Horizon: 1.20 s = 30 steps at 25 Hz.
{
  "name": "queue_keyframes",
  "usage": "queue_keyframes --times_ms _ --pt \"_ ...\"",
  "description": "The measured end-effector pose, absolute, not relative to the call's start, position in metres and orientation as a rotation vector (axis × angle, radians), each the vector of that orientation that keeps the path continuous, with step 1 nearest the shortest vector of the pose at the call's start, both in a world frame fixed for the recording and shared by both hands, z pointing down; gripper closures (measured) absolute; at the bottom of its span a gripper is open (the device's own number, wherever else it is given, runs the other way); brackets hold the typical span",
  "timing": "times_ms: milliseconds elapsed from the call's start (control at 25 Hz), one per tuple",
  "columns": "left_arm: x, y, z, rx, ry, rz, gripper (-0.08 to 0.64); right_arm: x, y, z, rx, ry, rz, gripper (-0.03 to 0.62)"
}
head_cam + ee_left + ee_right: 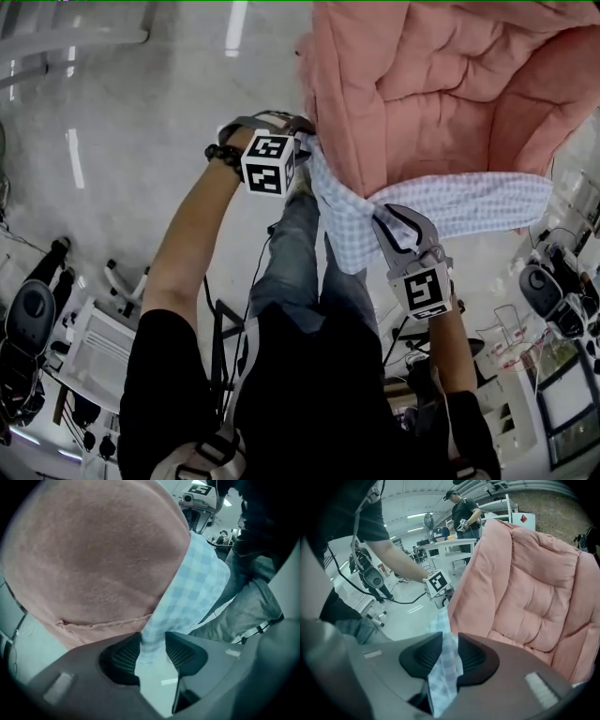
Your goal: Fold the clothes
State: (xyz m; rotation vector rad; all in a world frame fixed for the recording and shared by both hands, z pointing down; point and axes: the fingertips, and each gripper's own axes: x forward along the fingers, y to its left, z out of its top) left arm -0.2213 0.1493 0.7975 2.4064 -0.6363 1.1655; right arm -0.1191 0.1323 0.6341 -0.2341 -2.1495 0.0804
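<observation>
**A:** How far along is the folding?

**B:** Hardly begun, by my reading. The checked garment (469,202) is off any flat surface, strung in the air along the near edge of the pink padded chair (422,84). It looks like a crumpled band, and I see no neat fold in it.

**A:** Who has hold of it?

**B:** Both grippers do. The left gripper (152,651) has its jaws partly apart, with a gathered thickness of the checked cloth pinched between the ribbed pads. The right gripper (449,656) is closed more narrowly on another bunch of the same cloth, which trails out below its pads.

**A:** And where do the ends lie?

**B:** The left gripper holds one end at the chair's left corner. Between the two grippers the fabric sags towards the person's jeans (300,253). Beyond the right gripper the rest runs off to the right, against the chair's front.

**A:** So what is left?

**B:** Nearly everything, I'd say. The cloth has to be shaken or pulled out flat and laid down somewhere, perhaps on the seat. Then the sides are brought in and it is doubled over. Which part of the garment each gripper holds, I cannot tell.
</observation>
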Motion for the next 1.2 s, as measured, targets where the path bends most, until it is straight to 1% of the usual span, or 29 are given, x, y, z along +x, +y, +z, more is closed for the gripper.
queue_keyframes --times_ms 40,120,160,480,760,960,1000,1080,1120,1160,1200 --pt "-0.221 0.149 0.798 2.411 -0.632 1.167 0.391 -0.12 0.131 0.635 -0.233 -2.153 0.076 0.482" --pt "-0.22 0.149 0.796 2.419 -0.641 1.172 0.509 -0.12 0.129 0.634 -0.224 -2.153 0.077 0.482" --pt "-0.221 0.149 0.794 2.417 -0.65 1.169 0.541 -0.121 0.129 0.634 -0.218 -2.152 0.082 0.482" --pt "-0.245 0.171 0.773 2.333 -0.782 1.16 0.545 -0.108 0.135 0.647 -0.32 -2.104 0.055 0.469" --pt "-0.278 0.202 0.697 2.217 -0.966 1.238 0.545 -0.079 0.139 0.654 -0.403 -1.983 0.034 0.469" --pt "-0.276 0.224 0.653 2.13 -1.108 1.271 0.545 -0.062 0.138 0.669 -0.494 -1.914 0.02 0.474" --pt "-0.274 0.23 0.647 2.112 -1.128 1.279 0.545 -0.06 0.137 0.671 -0.506 -1.908 0.015 0.479" --pt "-0.27 0.242 0.637 2.074 -1.17 1.304 0.545 -0.059 0.134 0.669 -0.501 -1.919 -0.02 0.54" --pt "-0.269 0.248 0.633 2.055 -1.192 1.318 0.545 -0.06 0.131 0.667 -0.49 -1.929 -0.047 0.558" --pt "-0.267 0.253 0.629 2.037 -1.214 1.33 0.545 -0.062 0.128 0.663 -0.478 -1.942 -0.077 0.574" --pt "-0.266 0.259 0.626 2.018 -1.234 1.336 0.545 -0.064 0.125 0.658 -0.469 -1.957 -0.111 0.575"
